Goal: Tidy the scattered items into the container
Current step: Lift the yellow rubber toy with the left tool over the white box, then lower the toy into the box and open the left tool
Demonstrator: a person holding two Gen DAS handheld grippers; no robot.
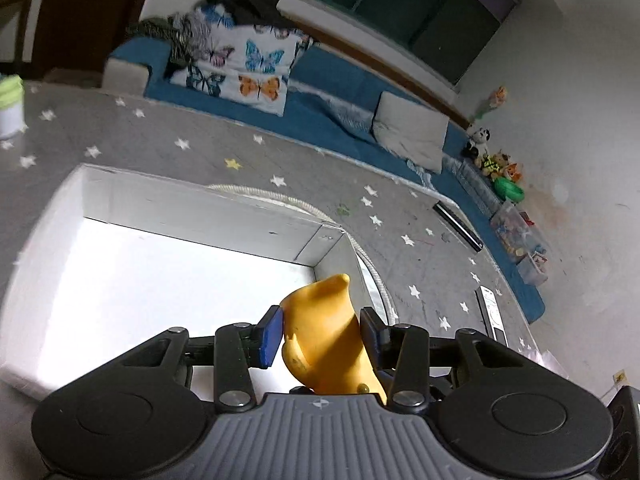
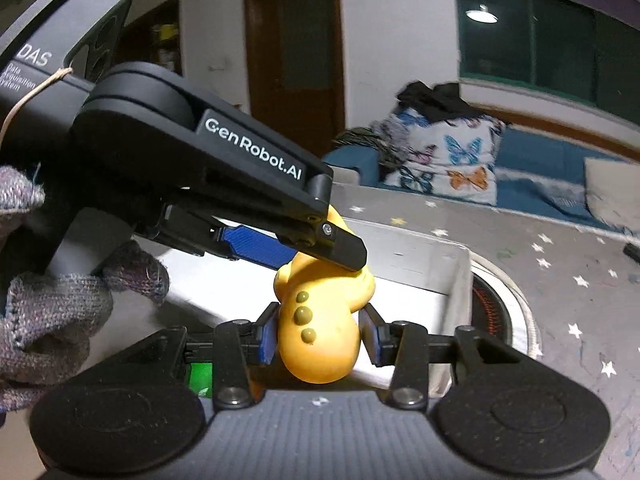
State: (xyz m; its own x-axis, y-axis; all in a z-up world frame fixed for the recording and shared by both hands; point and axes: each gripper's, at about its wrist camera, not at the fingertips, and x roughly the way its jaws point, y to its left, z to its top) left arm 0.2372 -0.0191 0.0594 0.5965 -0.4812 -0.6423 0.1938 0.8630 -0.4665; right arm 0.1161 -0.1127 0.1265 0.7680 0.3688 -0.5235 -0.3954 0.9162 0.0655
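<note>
Between both claws, yellow toy

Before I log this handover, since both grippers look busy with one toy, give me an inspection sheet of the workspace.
Surface: grey star-print mat.
Job's things: yellow toy above the white box.
Clutter: black bar, remote, cup on the mat.
Grippers: left gripper and right gripper both clamp the toy; gloved hand holds the left one.
Cables: thin string on the left gripper.
Surroundings: blue couch, butterfly bedding, window, door.
</note>
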